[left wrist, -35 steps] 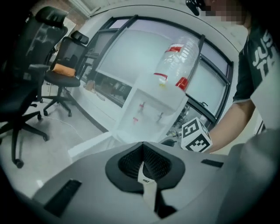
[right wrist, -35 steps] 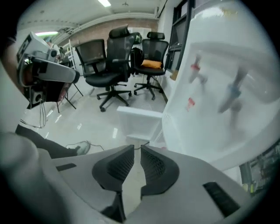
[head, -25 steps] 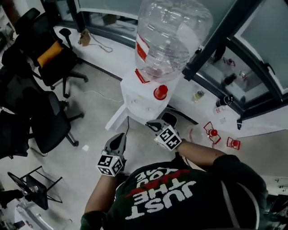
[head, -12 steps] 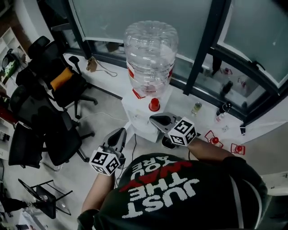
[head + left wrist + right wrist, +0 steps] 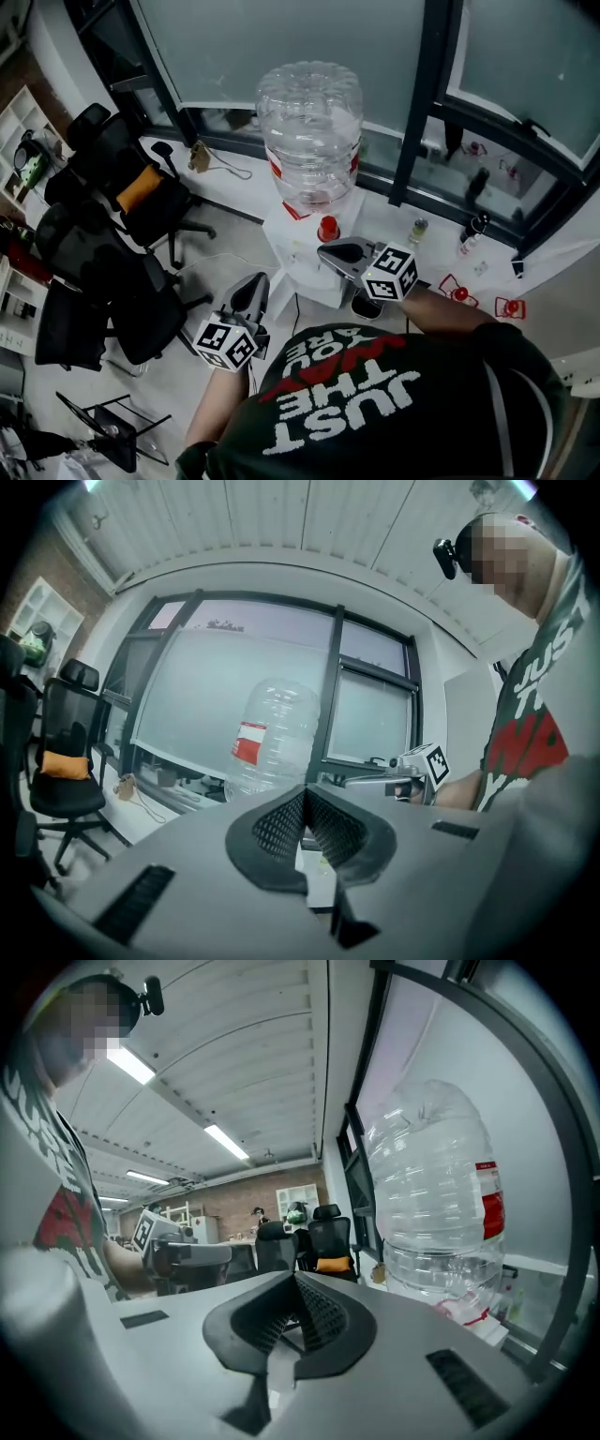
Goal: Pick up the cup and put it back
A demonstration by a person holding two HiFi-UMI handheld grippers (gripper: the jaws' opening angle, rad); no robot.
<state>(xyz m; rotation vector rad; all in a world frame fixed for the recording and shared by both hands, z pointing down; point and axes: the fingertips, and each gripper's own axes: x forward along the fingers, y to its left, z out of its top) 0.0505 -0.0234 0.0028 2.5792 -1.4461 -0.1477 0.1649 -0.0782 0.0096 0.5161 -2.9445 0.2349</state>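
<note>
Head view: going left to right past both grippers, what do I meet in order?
Black chair with the orange cushion → left gripper → right gripper → dark bottle by the window.

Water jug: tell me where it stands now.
In the head view the water jug sits atop the white dispenser at centre, in front of the window, just beyond the right gripper, with the office chairs to its left.
</note>
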